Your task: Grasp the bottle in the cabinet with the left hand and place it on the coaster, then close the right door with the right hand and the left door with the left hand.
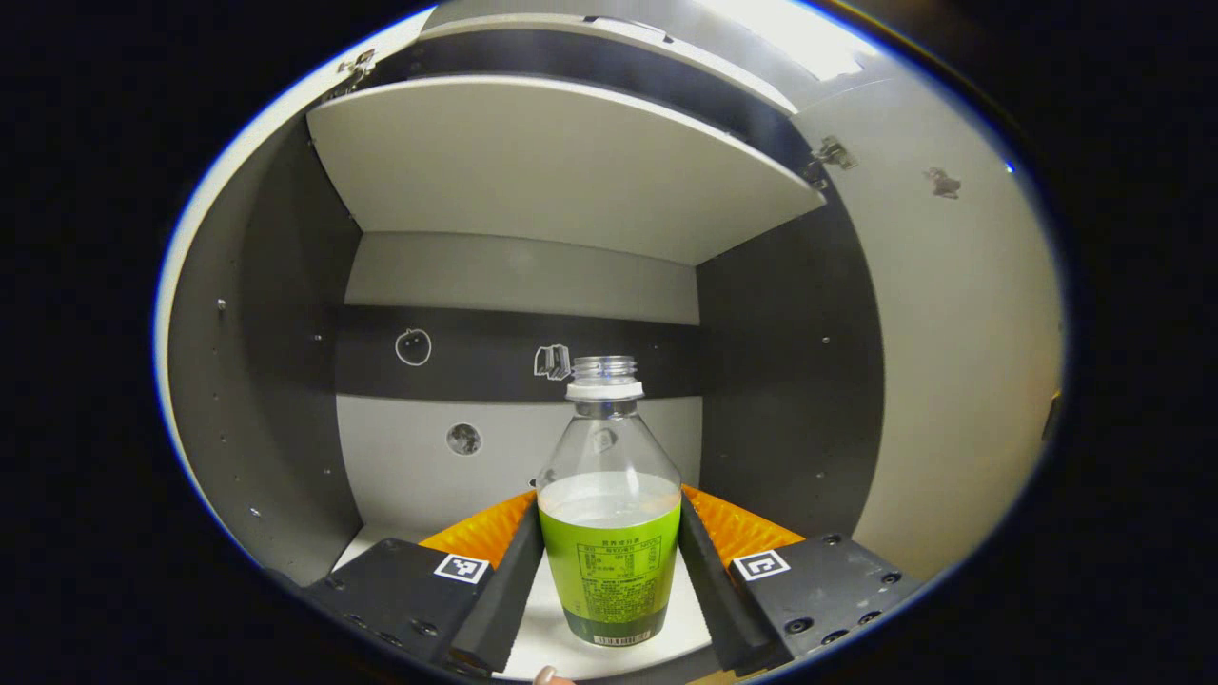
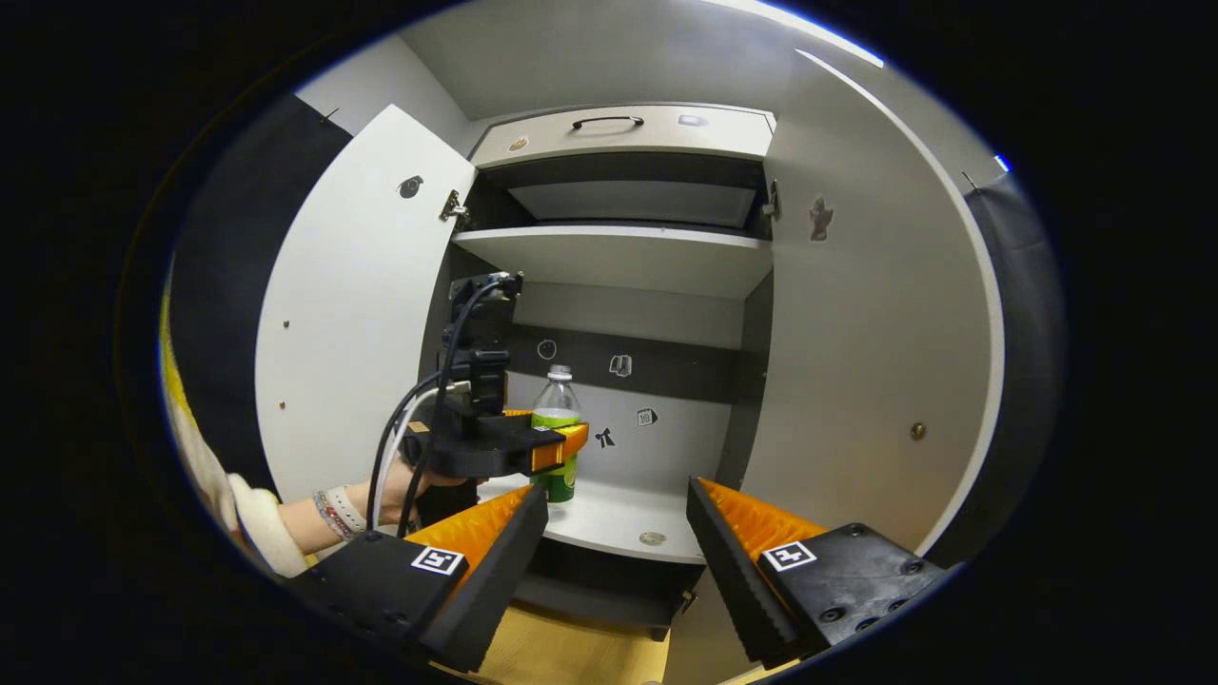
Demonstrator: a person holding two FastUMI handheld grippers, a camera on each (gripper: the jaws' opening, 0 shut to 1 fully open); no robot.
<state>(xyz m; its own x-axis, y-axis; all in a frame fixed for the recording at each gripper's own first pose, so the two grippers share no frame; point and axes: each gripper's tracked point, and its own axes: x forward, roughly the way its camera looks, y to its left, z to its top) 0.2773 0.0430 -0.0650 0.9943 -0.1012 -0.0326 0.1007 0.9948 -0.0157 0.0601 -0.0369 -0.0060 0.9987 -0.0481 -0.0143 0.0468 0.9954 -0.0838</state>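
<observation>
the left gripper (image 1: 609, 571) was inside the cabinet with its 2 fingers either side of the bottle (image 1: 609, 542), at the level of the label. both fingers lay against the bottle's sides in the left gripper view, so the grasp was judged made or very nearly made. the bottle stood upright on the lower shelf (image 1: 542, 628), uncapped, partly filled with clear liquid.

the step in hand was judged to be step 1, the grasp. the next move would call for a firm hold, a slight lift and a level withdrawal, since an open neck could spill if tilted. no coaster could be identified with confidence; a small round item (image 2: 652, 538) lay near the shelf's front edge, nature uncertain.

the right gripper (image 2: 617, 561) waited outside the cabinet front, fingers spread wide and holding nothing. from there the left gripper (image 2: 542, 447) was seen at the bottle (image 2: 557, 442), held by a hand (image 2: 419, 490) with a wristband.

farther back, the upper shelf (image 1: 561, 171) hung above the bottle with ample room. the left door (image 2: 357, 314) and right door (image 2: 875, 323) both stood open, neither blocking withdrawal. small stickers marked the back panel (image 1: 495, 447).
</observation>
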